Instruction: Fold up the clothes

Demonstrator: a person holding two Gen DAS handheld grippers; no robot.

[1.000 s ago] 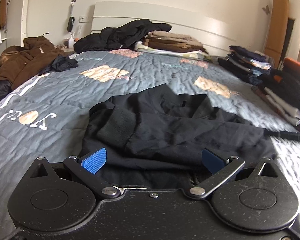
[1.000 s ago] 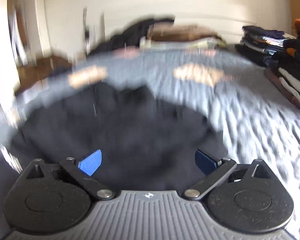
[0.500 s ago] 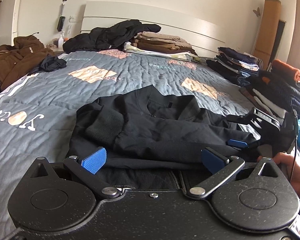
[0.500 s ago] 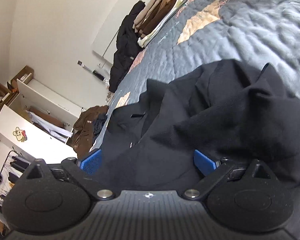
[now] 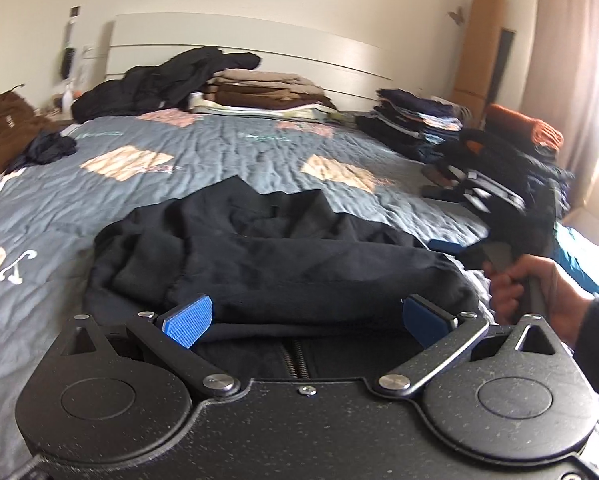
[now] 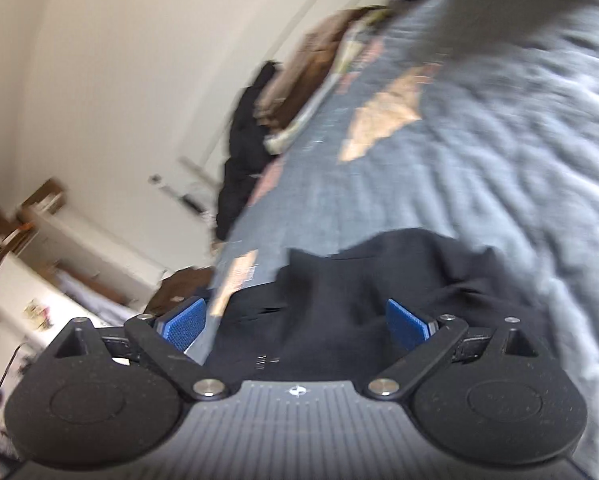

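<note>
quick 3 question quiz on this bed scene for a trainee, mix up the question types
1. True or false: the left gripper is shut on the black jacket.
2. Which side of the jacket is the right gripper at, in the left wrist view?
A. far edge, by the collar
B. right edge
C. left edge
3. Fill in: the jacket's ______ shows just in front of the left gripper.

Key
1. False: its jaws stand wide apart, with the jacket's near edge between them.
2. B: a hand holds it there, jaws open in its own view.
3. zipper
</note>
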